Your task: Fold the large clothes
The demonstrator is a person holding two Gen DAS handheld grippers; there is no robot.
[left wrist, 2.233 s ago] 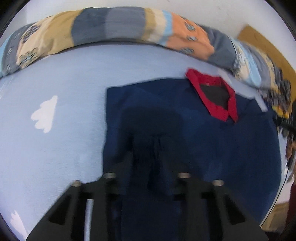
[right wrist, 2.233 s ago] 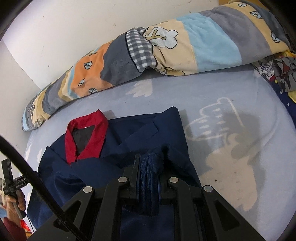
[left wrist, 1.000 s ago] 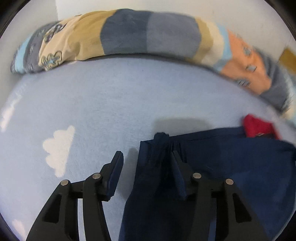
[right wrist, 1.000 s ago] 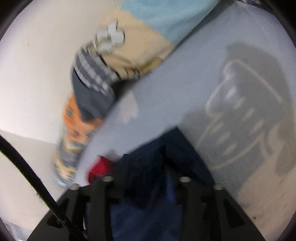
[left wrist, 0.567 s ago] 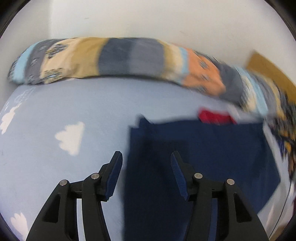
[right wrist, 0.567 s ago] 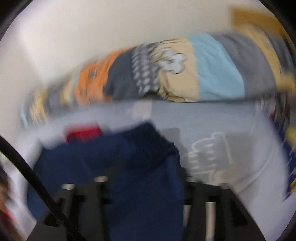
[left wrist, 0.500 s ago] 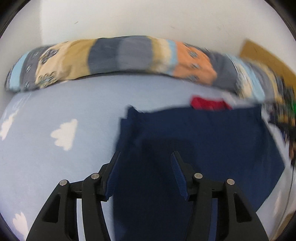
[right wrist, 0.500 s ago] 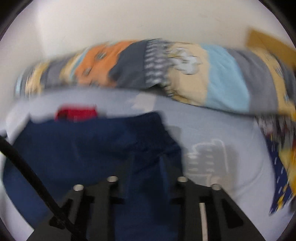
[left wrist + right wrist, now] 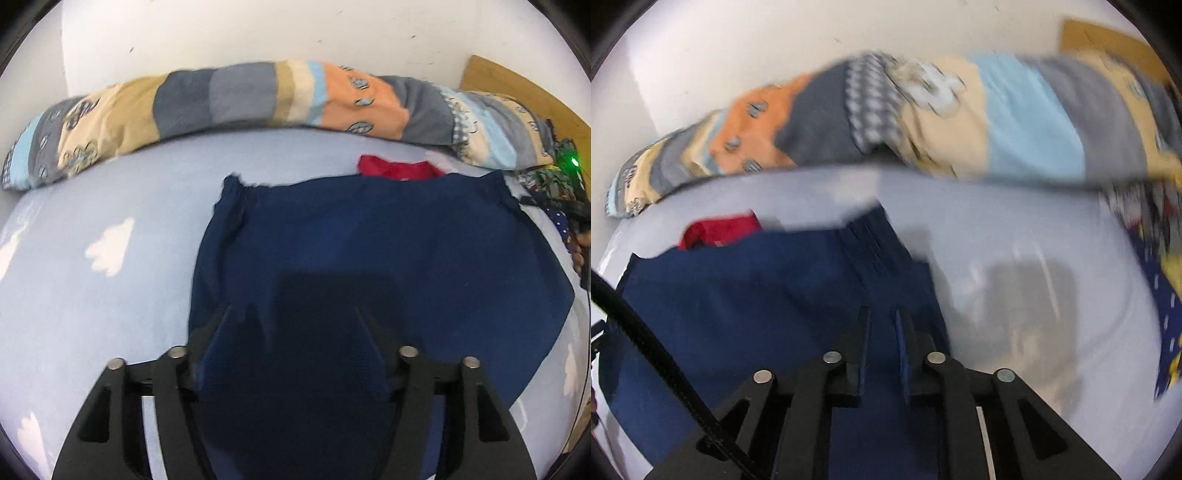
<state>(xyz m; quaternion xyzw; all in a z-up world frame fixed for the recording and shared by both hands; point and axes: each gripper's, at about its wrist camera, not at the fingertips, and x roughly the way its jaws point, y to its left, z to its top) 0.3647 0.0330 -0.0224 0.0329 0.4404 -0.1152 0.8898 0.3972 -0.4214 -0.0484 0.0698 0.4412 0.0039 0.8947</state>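
Observation:
A navy blue jacket (image 9: pixel 369 236) with a red collar (image 9: pixel 399 168) lies folded over on the light blue bed sheet (image 9: pixel 92 288). Its lower half covers most of the collar. My left gripper (image 9: pixel 291 325) is open, hovering above the jacket's near left part, and holds nothing. In the right wrist view the jacket (image 9: pixel 757 295) and collar (image 9: pixel 720 229) show blurred. My right gripper (image 9: pixel 882 325) stands over the jacket's right edge with its fingers close together, a narrow gap between them and no cloth in it.
A long patchwork bolster (image 9: pixel 258 96) runs along the wall at the far edge of the bed. Patterned bedding (image 9: pixel 1152 240) lies at the right. A wooden headboard (image 9: pixel 517 92) is at the far right. White cloud prints (image 9: pixel 110 247) dot the sheet.
Both grippers carried the jacket's hem up towards the collar, let it go and pulled back. The left jaws opened wide; the right jaws have nearly shut again without cloth.

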